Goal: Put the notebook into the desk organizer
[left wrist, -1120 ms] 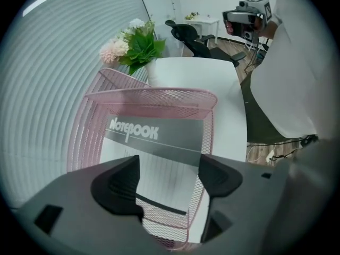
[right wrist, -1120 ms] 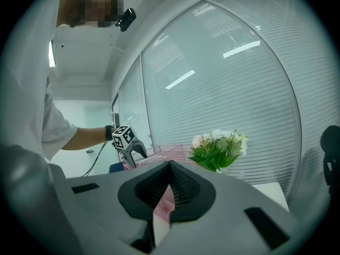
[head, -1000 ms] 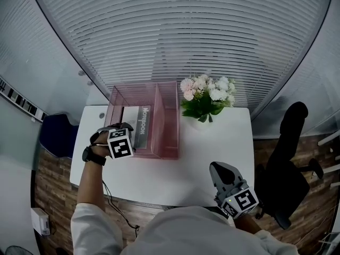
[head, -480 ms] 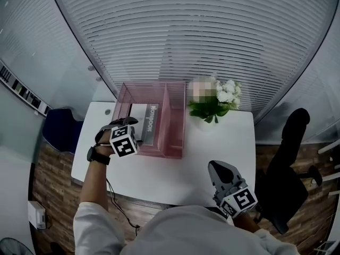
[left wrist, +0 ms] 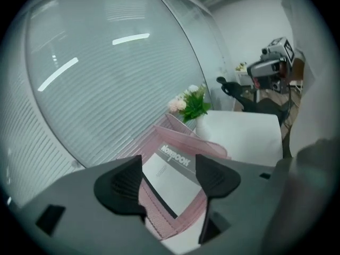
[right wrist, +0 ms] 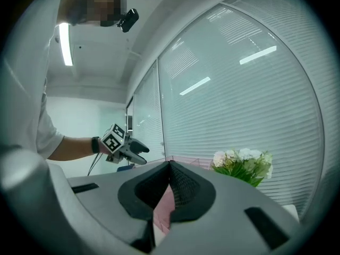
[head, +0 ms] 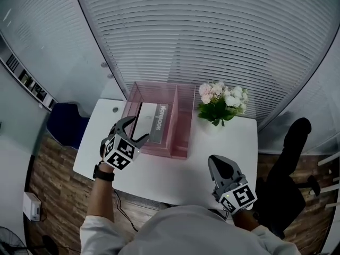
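The grey-and-white notebook (head: 153, 122) lies slanted in the left compartment of the pink mesh desk organizer (head: 181, 122), its title strip facing the divider. My left gripper (head: 134, 130) hovers just in front of the organizer's near left corner, open and holding nothing. In the left gripper view the notebook (left wrist: 175, 172) shows between the spread jaws of that gripper (left wrist: 169, 182), inside the pink organizer (left wrist: 187, 135). My right gripper (head: 214, 162) rests shut and empty near the table's front right edge. From the right gripper (right wrist: 169, 187) I see the left gripper (right wrist: 129, 149) in the air.
A vase of pink and white flowers (head: 222, 102) stands right of the organizer on the white table (head: 212, 142). A black office chair (head: 289, 158) is off the right edge, a blue seat (head: 64, 124) off the left. Blinds cover the glass wall behind.
My left gripper has opened and drawn back from the organizer toward me, leaving the notebook inside. The right gripper has stayed put. The head view has shifted a little.
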Demonstrator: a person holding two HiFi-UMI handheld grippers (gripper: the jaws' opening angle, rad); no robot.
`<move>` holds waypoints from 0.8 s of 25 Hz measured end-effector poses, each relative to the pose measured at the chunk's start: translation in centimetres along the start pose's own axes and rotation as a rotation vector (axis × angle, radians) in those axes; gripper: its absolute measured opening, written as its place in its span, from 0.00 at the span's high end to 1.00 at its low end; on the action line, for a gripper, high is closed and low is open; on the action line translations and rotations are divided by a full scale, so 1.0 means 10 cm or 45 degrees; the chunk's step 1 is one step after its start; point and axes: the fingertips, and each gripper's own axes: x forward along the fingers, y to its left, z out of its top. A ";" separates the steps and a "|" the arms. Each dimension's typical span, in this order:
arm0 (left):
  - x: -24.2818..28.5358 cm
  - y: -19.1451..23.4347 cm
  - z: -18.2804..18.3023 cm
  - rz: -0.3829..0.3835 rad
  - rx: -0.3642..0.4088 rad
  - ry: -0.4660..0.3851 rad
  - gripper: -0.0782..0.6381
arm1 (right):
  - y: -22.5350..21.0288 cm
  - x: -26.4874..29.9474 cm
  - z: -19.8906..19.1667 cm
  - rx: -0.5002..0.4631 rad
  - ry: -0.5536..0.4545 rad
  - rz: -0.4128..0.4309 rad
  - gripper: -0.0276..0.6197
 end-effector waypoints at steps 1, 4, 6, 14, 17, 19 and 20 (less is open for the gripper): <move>-0.11 0.03 0.04 0.032 -0.075 -0.061 0.46 | 0.03 0.03 0.04 -0.013 -0.006 0.009 0.94; -0.51 0.09 0.16 0.118 -0.268 -0.243 0.51 | 0.13 0.12 0.15 -0.049 -0.026 0.041 0.94; -0.76 0.09 0.19 0.170 -0.374 -0.337 0.53 | 0.20 0.19 0.19 -0.069 -0.035 0.065 0.94; -1.54 -0.05 0.03 0.356 -0.692 -0.550 0.71 | 0.46 0.29 0.24 -0.104 -0.036 0.140 0.94; -1.72 -0.13 -0.08 0.412 -0.762 -0.578 0.76 | 0.51 0.31 0.24 -0.113 -0.028 0.157 0.94; -1.81 -0.18 -0.16 0.440 -0.810 -0.589 0.80 | 0.53 0.34 0.25 -0.119 -0.029 0.165 0.94; -1.85 -0.20 -0.20 0.452 -0.829 -0.595 0.82 | 0.54 0.34 0.25 -0.122 -0.029 0.168 0.94</move>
